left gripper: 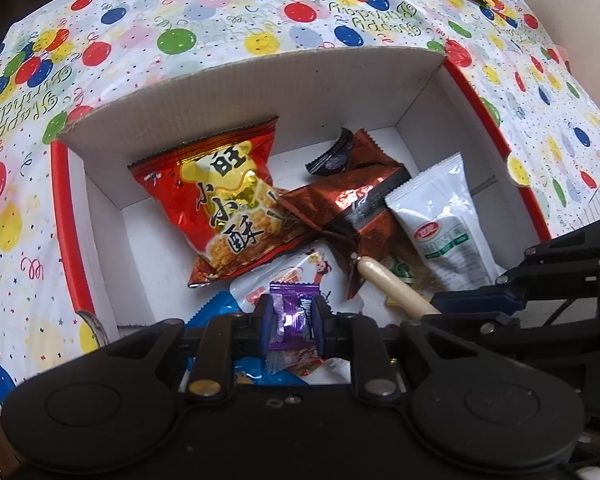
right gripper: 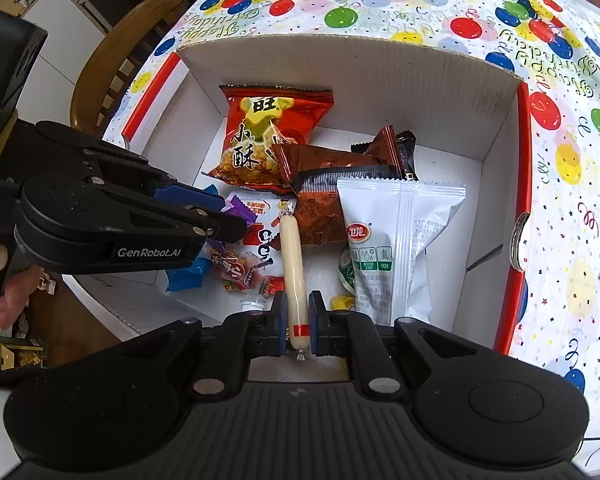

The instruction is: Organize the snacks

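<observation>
From the left wrist: the left gripper (left gripper: 291, 322) has its jaws pinching one purple candy (left gripper: 288, 316) over the box (left gripper: 260, 80) at 6 o'clock; I'd say it is mid-drop and needs releasing

From the right wrist: the right gripper (right gripper: 298, 322) pinches one sausage stick (right gripper: 293, 268) low in the box; one red crisp bag (right gripper: 268, 132) at 12, one white pouch (right gripper: 396, 248) at 3

Both wrist views look down, close, into the same box (left gripper: 260, 80).
</observation>
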A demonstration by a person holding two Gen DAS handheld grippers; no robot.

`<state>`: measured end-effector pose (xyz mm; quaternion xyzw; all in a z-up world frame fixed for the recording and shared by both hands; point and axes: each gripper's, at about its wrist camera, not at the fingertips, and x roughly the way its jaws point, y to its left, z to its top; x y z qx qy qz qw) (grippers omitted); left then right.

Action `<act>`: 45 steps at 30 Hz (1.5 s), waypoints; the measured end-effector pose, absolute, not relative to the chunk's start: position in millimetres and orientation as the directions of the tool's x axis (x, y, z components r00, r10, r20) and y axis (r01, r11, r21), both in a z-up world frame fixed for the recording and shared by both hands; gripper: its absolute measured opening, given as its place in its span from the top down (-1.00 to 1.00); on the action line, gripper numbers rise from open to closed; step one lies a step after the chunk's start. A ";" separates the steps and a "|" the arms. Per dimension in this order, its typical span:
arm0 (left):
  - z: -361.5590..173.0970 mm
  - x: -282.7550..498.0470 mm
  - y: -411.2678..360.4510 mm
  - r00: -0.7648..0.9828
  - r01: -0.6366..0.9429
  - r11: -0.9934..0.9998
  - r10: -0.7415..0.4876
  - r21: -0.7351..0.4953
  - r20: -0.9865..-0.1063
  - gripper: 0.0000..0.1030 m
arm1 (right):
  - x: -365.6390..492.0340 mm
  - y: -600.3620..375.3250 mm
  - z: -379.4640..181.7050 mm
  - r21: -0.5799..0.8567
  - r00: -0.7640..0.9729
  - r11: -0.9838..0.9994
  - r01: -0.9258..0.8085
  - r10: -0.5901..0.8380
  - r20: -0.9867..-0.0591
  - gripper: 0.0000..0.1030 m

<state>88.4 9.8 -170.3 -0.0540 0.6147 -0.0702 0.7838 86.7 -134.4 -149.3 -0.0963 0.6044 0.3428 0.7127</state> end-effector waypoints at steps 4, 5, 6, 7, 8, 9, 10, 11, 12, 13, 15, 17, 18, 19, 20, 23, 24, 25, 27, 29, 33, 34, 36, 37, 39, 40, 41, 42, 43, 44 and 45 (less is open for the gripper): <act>-174.2 88.5 11.3 0.242 0.040 0.985 -0.173 -0.168 -0.955 0.66 | 87.7 -133.7 -151.4 0.270 0.047 0.759 -0.592 0.367 -0.929 0.79; -174.7 88.1 11.6 0.245 0.042 0.985 -0.172 -0.167 -0.954 0.66 | 87.6 -134.1 -151.5 0.272 0.049 0.762 -0.588 0.369 -0.928 0.79; -175.2 87.8 11.8 0.247 0.045 0.985 -0.174 -0.168 -0.953 0.66 | 87.3 -134.5 -151.3 0.272 0.053 0.765 -0.585 0.370 -0.928 0.78; -176.4 87.5 12.2 0.247 0.047 0.985 -0.174 -0.167 -0.953 0.66 | 87.0 -134.3 -151.4 0.270 0.059 0.768 -0.580 0.371 -0.927 0.78; -177.7 87.1 12.7 0.247 0.046 0.985 -0.172 -0.165 -0.954 0.66 | 86.6 -134.9 -151.3 0.272 0.063 0.771 -0.575 0.373 -0.925 0.78; -179.1 86.7 13.3 0.248 0.047 0.985 -0.171 -0.165 -0.953 0.66 | 86.4 -135.5 -151.3 0.276 0.065 0.774 -0.569 0.377 -0.924 0.78; -180.4 86.2 13.8 0.249 0.051 0.985 -0.171 -0.163 -0.953 0.66 | 86.0 -136.1 -151.1 0.276 0.067 0.777 -0.565 0.377 -0.924 0.79; -181.2 85.3 13.6 0.252 0.057 0.986 -0.167 -0.158 -0.953 0.64 | 85.7 -136.5 -150.7 0.275 0.072 0.781 -0.561 0.377 -0.924 0.79; -181.1 84.2 13.3 0.259 0.063 0.986 -0.167 -0.156 -0.951 0.63 | 85.0 -137.3 -150.2 0.273 0.078 0.786 -0.555 0.375 -0.924 0.79; -180.8 83.5 13.0 0.263 0.069 0.985 -0.168 -0.155 -0.950 0.59 | 84.5 -138.2 -149.4 0.272 0.083 0.791 -0.549 0.375 -0.923 0.78; -180.7 82.5 13.6 0.269 0.072 0.984 -0.175 -0.162 -0.947 0.53 | 83.2 -140.5 -147.0 0.275 0.093 0.797 -0.538 0.381 -0.920 0.78; -180.5 82.0 14.1 0.273 0.069 0.983 -0.183 -0.171 -0.944 0.47 | 82.9 -142.9 -145.6 0.272 0.103 0.805 -0.527 0.378 -0.920 0.78; -180.6 81.7 14.5 0.274 0.068 0.983 -0.185 -0.172 -0.944 0.45 | 82.5 -144.3 -144.7 0.269 0.108 0.809 -0.523 0.376 -0.920 0.78; -180.2 81.2 14.2 0.276 0.066 0.983 -0.186 -0.174 -0.943 0.37 | 82.4 -145.6 -144.3 0.267 0.112 0.812 -0.518 0.374 -0.921 0.78; -179.7 80.9 14.3 0.279 0.064 0.982 -0.187 -0.176 -0.942 0.28 | 82.6 -146.9 -144.1 0.268 0.113 0.816 -0.512 0.374 -0.921 0.77; -176.1 79.2 14.6 0.301 0.054 0.982 -0.190 -0.182 -0.935 -0.15 | 83.2 -151.1 -143.4 0.277 0.110 0.815 -0.509 0.381 -0.918 0.76; -173.5 77.5 14.6 0.315 0.051 0.984 -0.180 -0.173 -0.932 -0.23 | 83.6 -152.4 -143.0 0.277 0.112 0.816 -0.507 0.382 -0.918 0.75; -171.5 76.4 14.0 0.323 0.050 0.983 -0.182 -0.175 -0.929 -0.24 | 83.6 -154.3 -142.4 0.280 0.115 0.817 -0.504 0.385 -0.916 0.70; -168.0 75.3 13.2 0.324 0.039 0.980 -0.196 -0.194 -0.926 -0.27 | 83.4 -159.0 -140.5 0.298 0.116 0.814 -0.499 0.403 -0.908 0.44; -163.5 73.8 10.7 0.338 0.028 0.981 -0.192 -0.194 -0.921 -0.40 | 81.9 -164.5 -136.1 0.300 0.134 0.807 -0.509 0.418 -0.898 0.04; -153.7 68.9 5.6 0.378 0.002 0.982 -0.175 -0.188 -0.909 -0.55 | 79.5 -172.7 -127.9 0.302 0.152 0.792 -0.530 0.439 -0.885 -0.08; -151.3 67.8 4.7 0.388 -0.006 0.981 -0.174 -0.191 -0.905 -0.59 | 79.0 -174.1 -126.0 0.300 0.155 0.789 -0.536 0.441 -0.884 -0.12; -146.3 65.1 1.7 0.413 -0.020 0.981 -0.167 -0.192 -0.895 -0.67 | 77.0 -178.1 -122.2 0.296 0.165 0.784 -0.546 0.447 -0.879 -0.25; -143.5 63.0 0.3 0.427 -0.026 0.982 -0.159 -0.188 -0.890 -0.72 | 75.8 -180.5 -120.2 0.297 0.170 0.780 -0.551 0.453 -0.875 -0.30; -138.0 58.5 -1.8 0.452 -0.038 0.984 -0.141 -0.177 -0.881 -0.78 | 74.2 -185.2 -116.2 0.299 0.179 0.775 -0.557 0.464 -0.867 -0.36; -134.9 55.6 -2.7 0.465 -0.043 0.984 -0.136 -0.175 -0.875 -0.81 | 73.6 -187.4 -114.0 0.300 0.183 0.773 -0.559 0.468 -0.864 -0.38; -132.9 53.2 -3.6 0.475 -0.046 0.983 -0.133 -0.175 -0.870 -0.82 | 72.8 -189.5 -112.1 0.301 0.188 0.772 -0.560 0.472 -0.861 -0.41; -130.7 50.7 -4.6 0.484 -0.050 0.984 -0.127 -0.172 -0.866 -0.82 | 72.1 -191.7 -109.9 0.301 0.194 0.770 -0.562 0.476 -0.858 -0.42; -128.3 48.3 -6.0 0.494 -0.053 0.985 -0.118 -0.165 -0.862 -0.84 | 71.4 -193.7 -107.7 0.301 0.199 0.769 -0.564 0.481 -0.854 -0.44; -126.0 45.8 -7.5 0.503 -0.057 0.986 -0.107 -0.157 -0.858 -0.87 | 70.6 -195.7 -105.2 0.301 0.205 0.767 -0.567 0.485 -0.850 -0.47; -123.7 42.6 -8.4 0.512 -0.060 0.987 -0.099 -0.150 -0.853 -0.89 | 69.8 -197.4 -102.9 0.299 0.213 0.766 -0.568 0.488 -0.846 -0.49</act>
